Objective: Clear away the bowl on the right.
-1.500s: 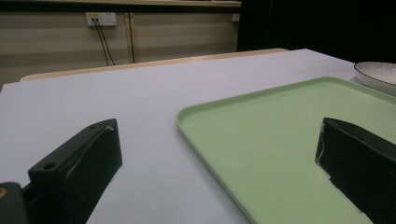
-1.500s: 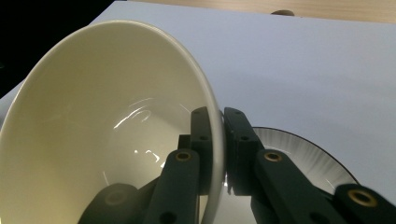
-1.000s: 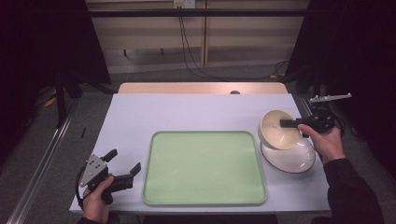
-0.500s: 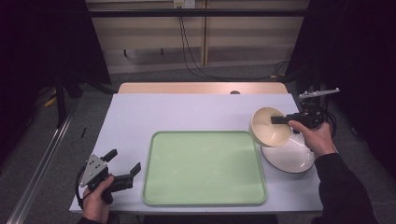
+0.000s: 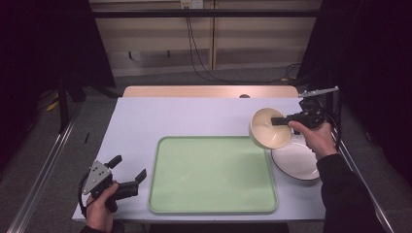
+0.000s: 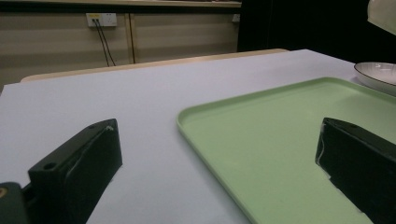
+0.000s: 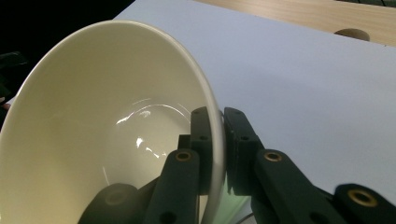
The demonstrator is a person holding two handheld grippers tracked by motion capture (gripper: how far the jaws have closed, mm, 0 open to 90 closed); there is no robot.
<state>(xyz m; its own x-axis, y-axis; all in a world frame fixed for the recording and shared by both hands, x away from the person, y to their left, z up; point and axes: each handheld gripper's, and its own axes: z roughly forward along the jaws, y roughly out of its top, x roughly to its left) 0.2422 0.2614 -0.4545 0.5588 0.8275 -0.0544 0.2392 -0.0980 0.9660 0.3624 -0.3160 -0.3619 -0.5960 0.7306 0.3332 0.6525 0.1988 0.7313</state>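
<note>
Lifted off the white plate, the cream bowl now hangs tilted above the surface, between plate and green tray. Glossy inside. Right hand reaches leftward, its claw pinched on the bowl's rim. Left claw rests wide apart, holding nothing.

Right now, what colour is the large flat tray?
Pale green tray, plain, clearest in the high view.

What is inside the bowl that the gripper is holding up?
The bowl looks empty: just its shiny cream inside and one jaw of the right gripper, which is clamped on its rim. That jaw covers a small patch of the inside wall.
</note>
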